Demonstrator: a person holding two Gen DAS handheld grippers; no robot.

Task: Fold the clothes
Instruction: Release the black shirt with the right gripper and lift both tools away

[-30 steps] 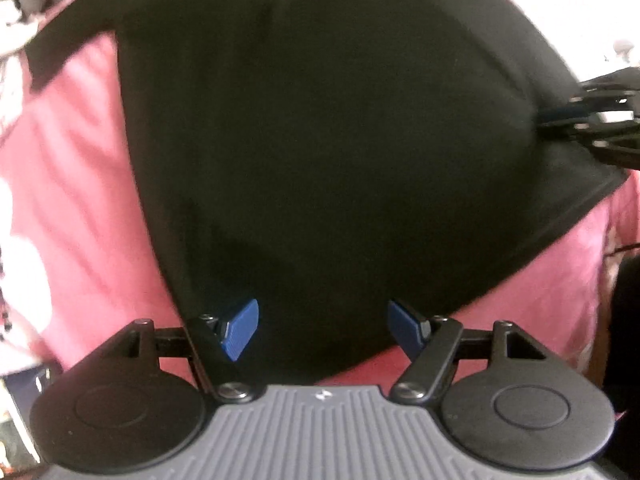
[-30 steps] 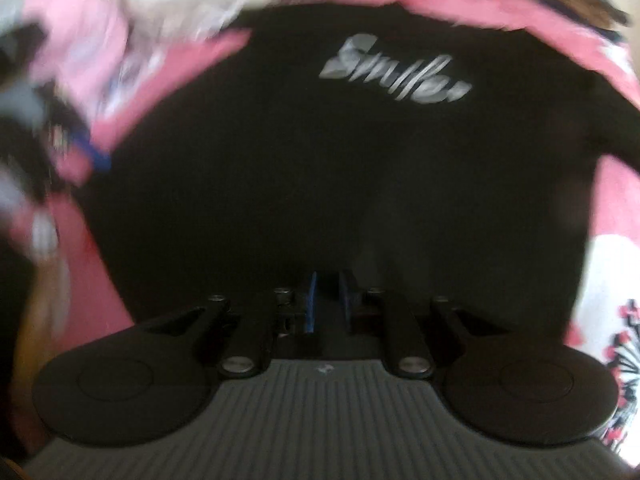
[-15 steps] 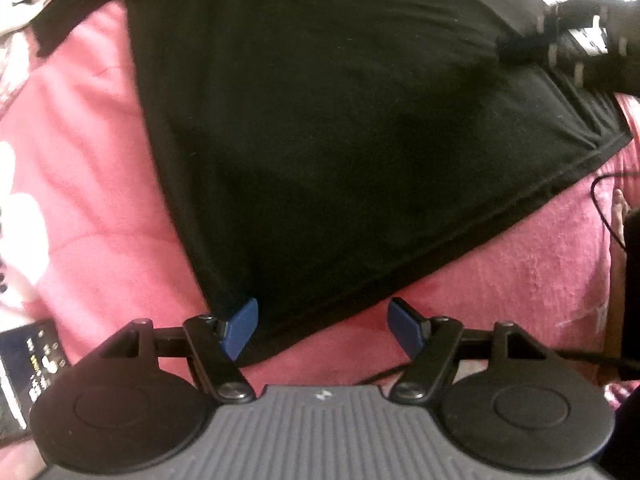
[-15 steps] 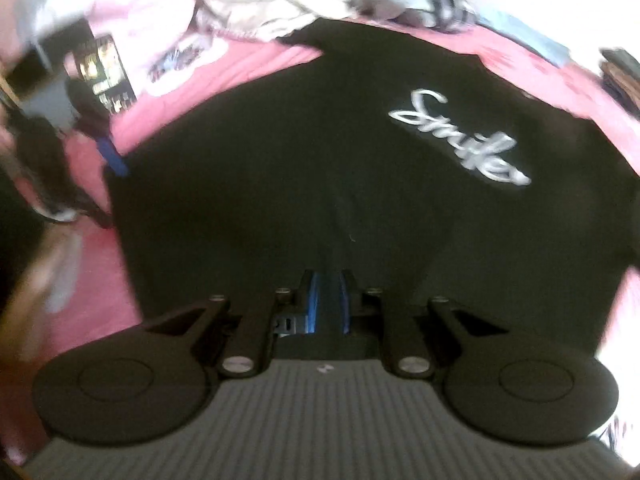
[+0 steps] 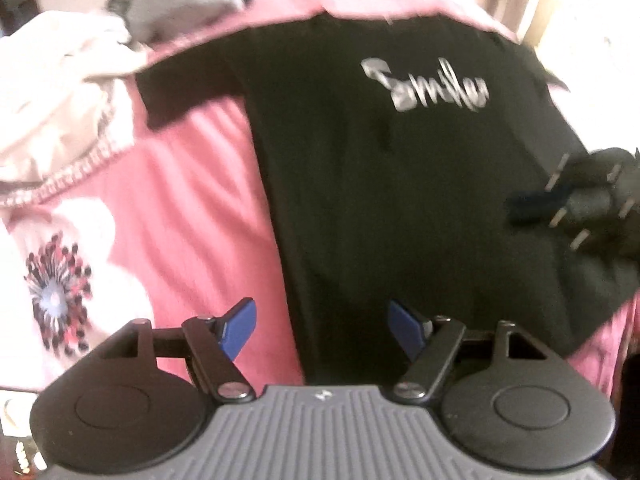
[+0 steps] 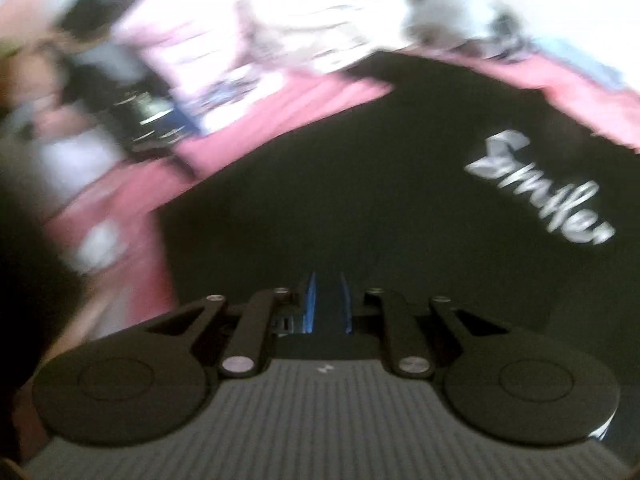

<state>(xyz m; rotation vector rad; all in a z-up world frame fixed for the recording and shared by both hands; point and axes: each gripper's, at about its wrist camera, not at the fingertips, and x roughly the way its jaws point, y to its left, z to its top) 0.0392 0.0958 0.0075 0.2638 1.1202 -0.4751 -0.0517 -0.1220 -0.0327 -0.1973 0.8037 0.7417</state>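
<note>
A black t-shirt [image 5: 380,200] with a silver script print [image 5: 428,88] lies spread on a pink bedspread [image 5: 192,208]. My left gripper [image 5: 320,312] hangs open above the shirt's near left edge, with nothing pinched between its blue pads. In the right wrist view my right gripper [image 6: 327,284] has its pads close together, and dark shirt fabric sits between them. The left wrist view shows that same right gripper [image 5: 520,204] at the shirt's right side. The right wrist view is blurred, and the print [image 6: 548,188] appears at its right.
A heap of pale clothes [image 5: 60,120] and a grey garment [image 5: 180,4] lie at the far left of the bed. The bedspread has a flower print [image 5: 56,292] at the left. A dark flat device [image 6: 152,120] lies beyond the shirt's left edge.
My left gripper has lifted away from the shirt's hem and tilted up, so the print and the clothes heap now show. My right gripper has swept sideways across the shirt, still closed.
</note>
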